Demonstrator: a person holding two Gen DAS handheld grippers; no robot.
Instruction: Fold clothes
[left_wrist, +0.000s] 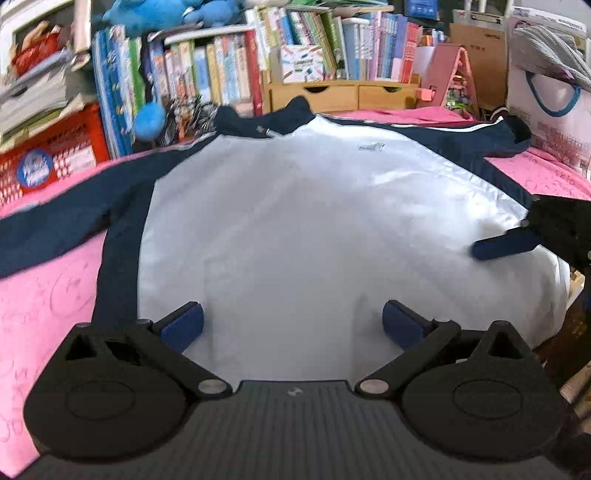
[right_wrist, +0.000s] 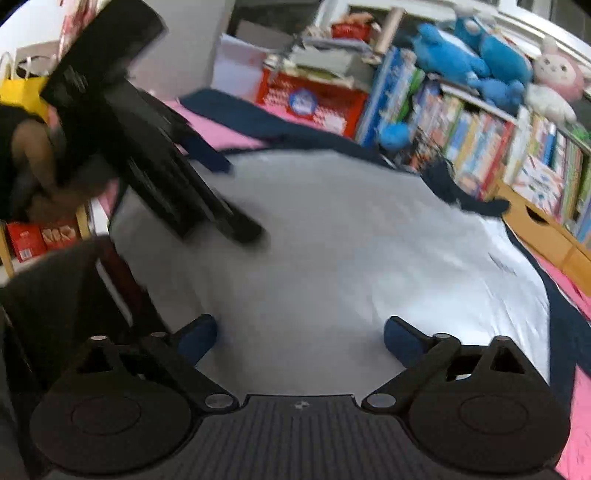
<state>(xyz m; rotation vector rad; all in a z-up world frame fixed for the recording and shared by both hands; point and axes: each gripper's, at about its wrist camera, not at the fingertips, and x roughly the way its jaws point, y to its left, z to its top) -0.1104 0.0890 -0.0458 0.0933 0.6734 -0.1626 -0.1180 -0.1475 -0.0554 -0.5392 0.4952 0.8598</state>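
the jacket (left_wrist: 295, 221), white in the body with navy sleeves and collar, lies spread flat and face up on the pink sheet (left_wrist: 44, 295); its collar points toward the bookshelf (left_wrist: 221, 66) and its hem hangs near the close edge; both sleeves run out sideways over the pink.

the left gripper (left_wrist: 291, 321) hovers over the lower white panel with its fingers spread wide and nothing between them; the right gripper (right_wrist: 300, 338) does likewise from the other side, jaws apart and empty, above the hem corner; so no fold looks begun, and the first grasp is my guess for the step in hand.

the risks, as i judge them: the fabric looks smooth and slippery, so a shallow pinch may slide off mid-lift and drop the fold crooked; a pinch that goes too deep could catch the sheet along with the jacket and drag both; the jacket is likely double-layered, so grabbing only the top layer would peel it open rather than fold it; the two tools sit near each other over the same panel, and in the right wrist view the left one crosses close, so a careless reach could knock them together; the hem lies near the edge, so a pull toward the person may slide the whole jacket off; both views are blurred, so exact contact cannot be told.
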